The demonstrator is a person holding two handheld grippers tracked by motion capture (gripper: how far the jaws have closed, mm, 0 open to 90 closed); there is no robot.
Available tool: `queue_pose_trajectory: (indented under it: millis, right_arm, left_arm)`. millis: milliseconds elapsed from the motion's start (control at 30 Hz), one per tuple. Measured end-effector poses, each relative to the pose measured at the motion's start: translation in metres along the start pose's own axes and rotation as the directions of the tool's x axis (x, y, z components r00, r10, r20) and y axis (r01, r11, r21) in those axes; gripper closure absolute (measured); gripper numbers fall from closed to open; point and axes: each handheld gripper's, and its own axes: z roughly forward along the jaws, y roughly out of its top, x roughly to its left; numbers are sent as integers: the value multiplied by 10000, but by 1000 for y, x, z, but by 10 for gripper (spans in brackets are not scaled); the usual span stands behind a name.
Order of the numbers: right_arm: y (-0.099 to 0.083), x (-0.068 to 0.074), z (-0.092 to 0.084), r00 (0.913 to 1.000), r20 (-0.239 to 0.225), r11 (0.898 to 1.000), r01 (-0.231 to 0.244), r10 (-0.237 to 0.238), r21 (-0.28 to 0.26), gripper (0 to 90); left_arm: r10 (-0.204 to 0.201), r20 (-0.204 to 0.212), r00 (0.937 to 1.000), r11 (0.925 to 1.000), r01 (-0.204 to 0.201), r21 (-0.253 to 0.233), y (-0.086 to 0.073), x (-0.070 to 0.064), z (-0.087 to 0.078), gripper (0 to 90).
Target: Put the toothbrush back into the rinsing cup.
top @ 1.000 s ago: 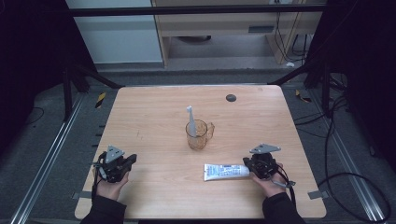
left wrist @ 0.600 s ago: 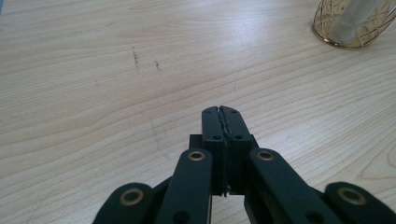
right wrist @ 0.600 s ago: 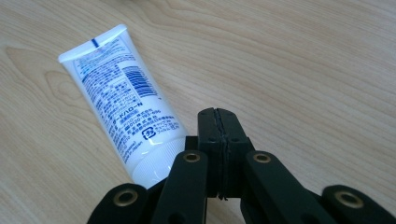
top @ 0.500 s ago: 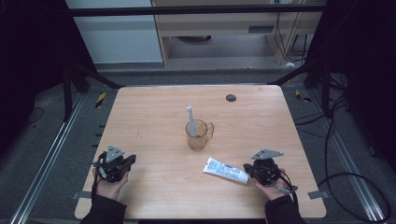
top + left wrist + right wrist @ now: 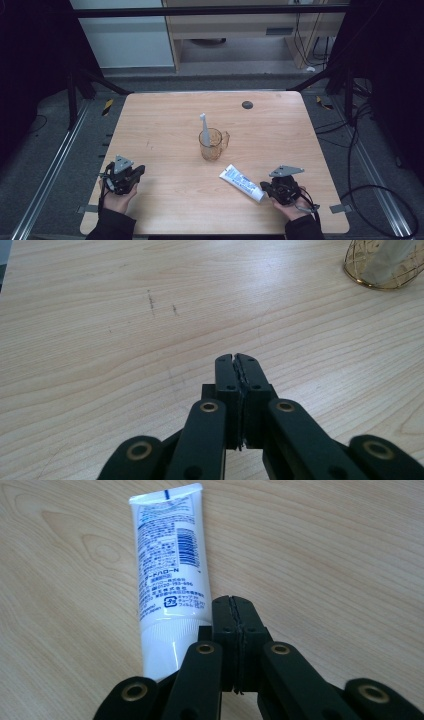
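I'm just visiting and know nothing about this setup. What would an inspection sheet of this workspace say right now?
Surface: wooden table, a few faint dark marks, a dark round spot near the far edge.
Job's things: white toothpaste tube lying flat beside the right gripper; clear cup mid-table with a white toothbrush standing in it.
Clutter: nothing seen.
Grippers: left gripper jaws shut, empty, above bare wood; right gripper jaws shut, next to the tube, not clamped on it.
Cables: black cables on the floor at the right; one trails from each gripper.
Surroundings: grey floor, metal rails, dark frame, pale furniture behind.
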Motion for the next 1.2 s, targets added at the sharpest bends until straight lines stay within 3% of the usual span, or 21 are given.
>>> queue_pose_trajectory:
  millis: [433, 700, 867, 1200]
  right_arm:
    - [0, 12, 3, 9993, -281, 9996, 256, -254, 80, 895]
    - [1, 13, 3, 9993, -341, 9999, 140, -138, 76, 871]
    - [6, 11, -3, 9998, -110, 9996, 170, -173, -207, 860]
    - [17, 9, -15, 9967, 801, 9977, 168, -115, -654, 816]
  left_arm:
    - [32, -10, 10000, 10000, -32, 12, 0, 0, 2, 882]
    - [82, -35, 10000, 10000, -82, 31, 1, 1, 3, 880]
    - [83, -55, 10000, 10000, -83, 5, 2, 1, 3, 880]
    - [139, -68, 9999, 9999, -138, 25, 2, 2, 4, 879]
